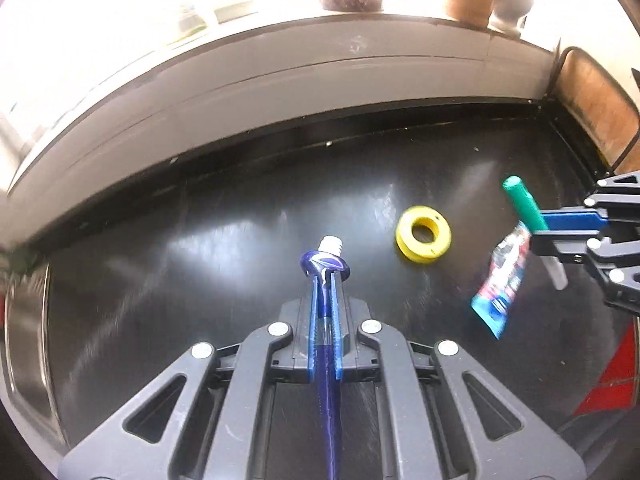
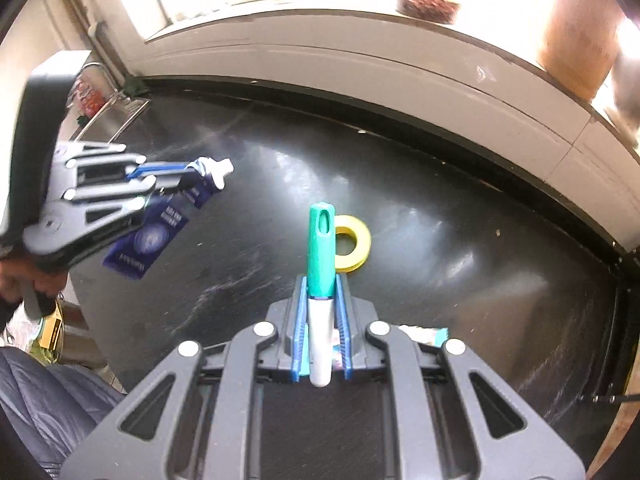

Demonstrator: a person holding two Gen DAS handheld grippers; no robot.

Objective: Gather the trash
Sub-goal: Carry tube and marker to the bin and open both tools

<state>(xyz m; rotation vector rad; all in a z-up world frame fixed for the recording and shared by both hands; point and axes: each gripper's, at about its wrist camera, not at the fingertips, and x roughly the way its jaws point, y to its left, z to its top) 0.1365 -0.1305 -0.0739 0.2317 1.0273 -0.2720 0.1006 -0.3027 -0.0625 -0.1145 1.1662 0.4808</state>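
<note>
The purple toothpaste tube (image 1: 325, 264) sits clenched flat in the left gripper (image 1: 325, 280), its uncapped white nozzle poking past the tips and its tail hanging below, lifted clear of the black counter (image 1: 240, 208). The right gripper (image 2: 322, 292) grasps a green-capped marker (image 2: 321, 248) lengthwise, jaws pinching the barrel just under the cap, and a blue sachet (image 1: 500, 280) dangles from the same grip. Both grips look chosen for carrying the trash off, I judge. A yellow tape roll (image 1: 423, 233) lies flat on the counter between the two, not yet collected. No bin shows in either view, so where the trash goes cannot be told. Whether the sachet is pinched or merely stuck is unclear; glare washes out the window ledge (image 1: 280, 52) and its items, and motion blurs the sink (image 2: 112, 116)
</note>
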